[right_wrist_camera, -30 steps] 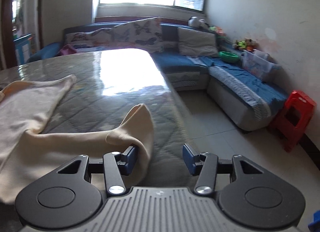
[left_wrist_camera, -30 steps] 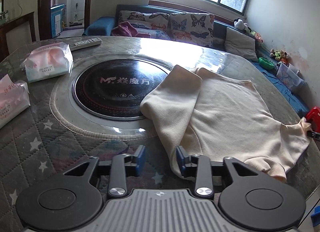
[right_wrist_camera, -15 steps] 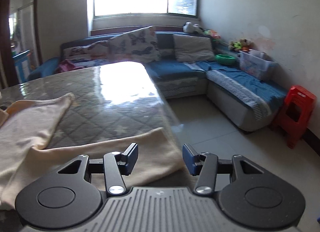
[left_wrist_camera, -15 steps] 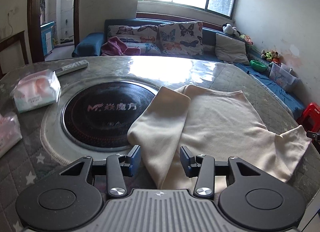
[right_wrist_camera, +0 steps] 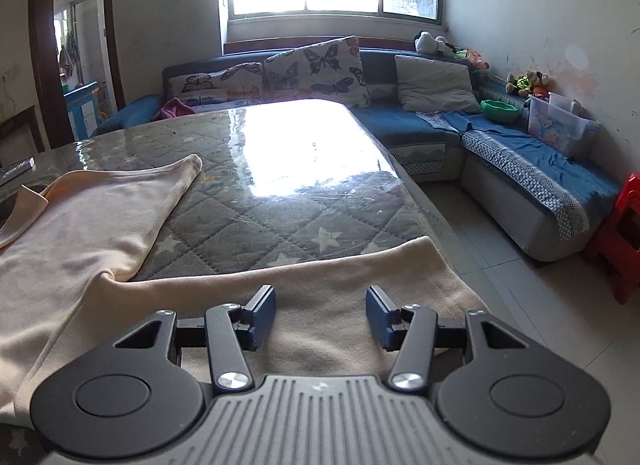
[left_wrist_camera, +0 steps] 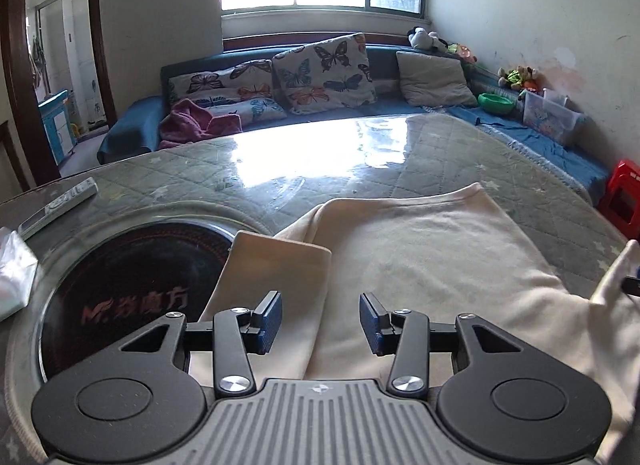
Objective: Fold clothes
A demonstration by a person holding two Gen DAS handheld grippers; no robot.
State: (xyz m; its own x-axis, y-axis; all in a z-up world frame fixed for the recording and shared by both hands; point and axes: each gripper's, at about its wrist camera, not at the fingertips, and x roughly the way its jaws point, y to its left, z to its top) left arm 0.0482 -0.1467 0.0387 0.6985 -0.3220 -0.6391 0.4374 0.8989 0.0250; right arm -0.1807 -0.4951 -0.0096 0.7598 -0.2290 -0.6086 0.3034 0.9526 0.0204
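Observation:
A cream sweatshirt (left_wrist_camera: pixel 432 249) lies on the quilted, glass-topped table (left_wrist_camera: pixel 304 169). One sleeve (left_wrist_camera: pixel 276 277) is folded in over its left side. My left gripper (left_wrist_camera: pixel 320 323) is open and empty, just above that folded sleeve. In the right wrist view the other sleeve (right_wrist_camera: pixel 332 285) lies flat, stretched toward the table's right edge, and the sweatshirt body (right_wrist_camera: pixel 96 217) is to the left. My right gripper (right_wrist_camera: pixel 321 317) is open and empty, just above this sleeve.
A round black cooktop (left_wrist_camera: pixel 132 289) is set in the table on the left. A remote (left_wrist_camera: pixel 60 205) and a tissue pack (left_wrist_camera: pixel 12 277) lie at far left. A blue corner sofa (right_wrist_camera: pixel 500 161) with pillows and a red stool (right_wrist_camera: pixel 624 233) stand beyond the table.
My right gripper let the right sleeve drop flat on the table and stays open above it. My left gripper moved forward over the folded left sleeve, still open.

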